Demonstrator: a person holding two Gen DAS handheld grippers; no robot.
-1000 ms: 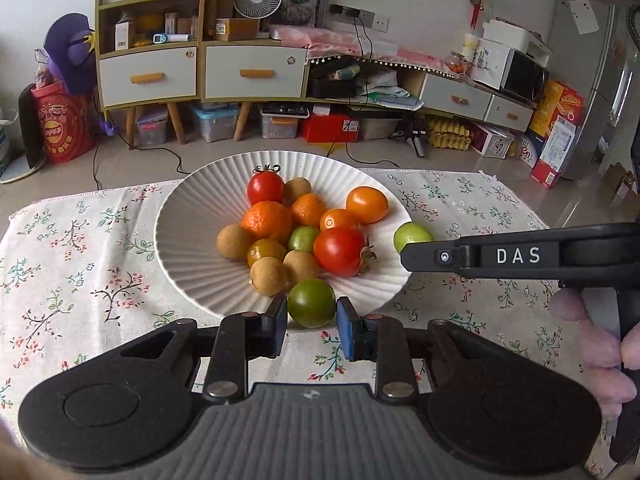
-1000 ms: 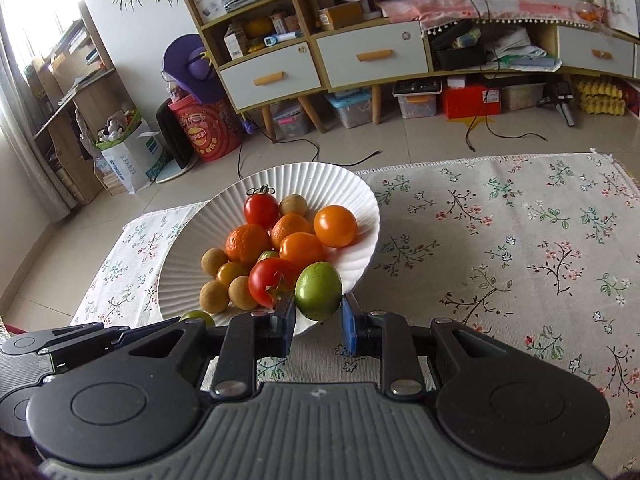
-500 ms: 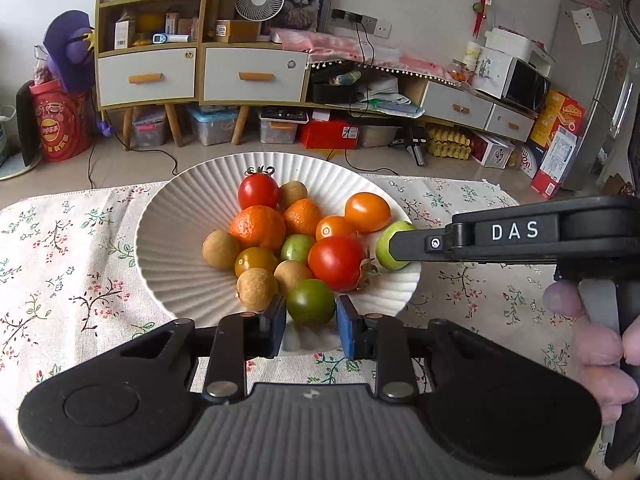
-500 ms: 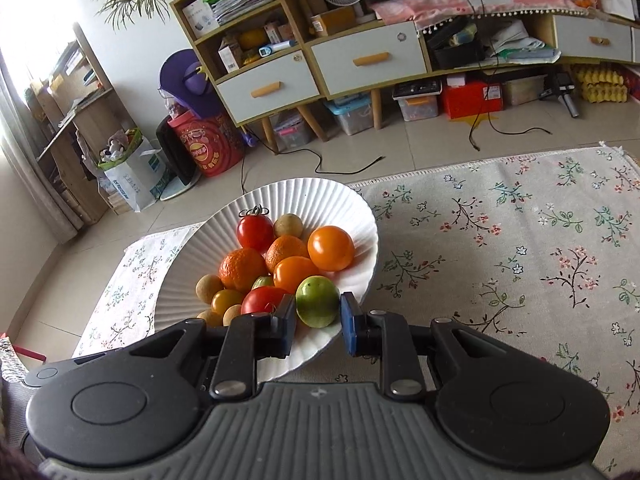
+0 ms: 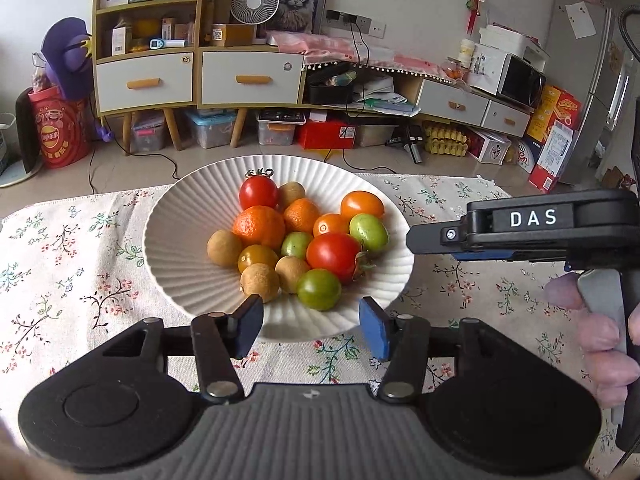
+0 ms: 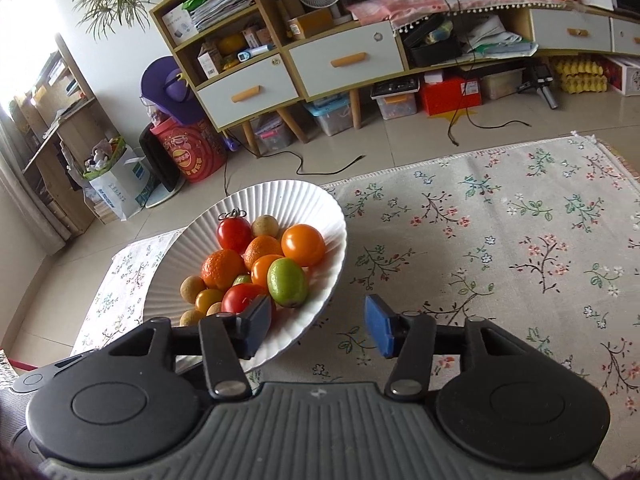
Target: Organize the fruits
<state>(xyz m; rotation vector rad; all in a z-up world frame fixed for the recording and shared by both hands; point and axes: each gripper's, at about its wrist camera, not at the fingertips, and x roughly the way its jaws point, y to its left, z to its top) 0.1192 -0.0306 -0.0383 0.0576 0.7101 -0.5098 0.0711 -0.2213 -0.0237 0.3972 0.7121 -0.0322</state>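
With every fruit gathered on the white plate (image 5: 172,240) at frame centre, both the left claw (image 5: 312,326) and right claw (image 6: 318,326) gape empty; placing looks finished, so withdrawal comes next.

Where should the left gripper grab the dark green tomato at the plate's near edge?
Grip the dark green tomato across its widest middle, coming from the near side, slightly above. It sits at the front of the pile in the plate, open toward the left gripper, with a brown fruit close on its left.
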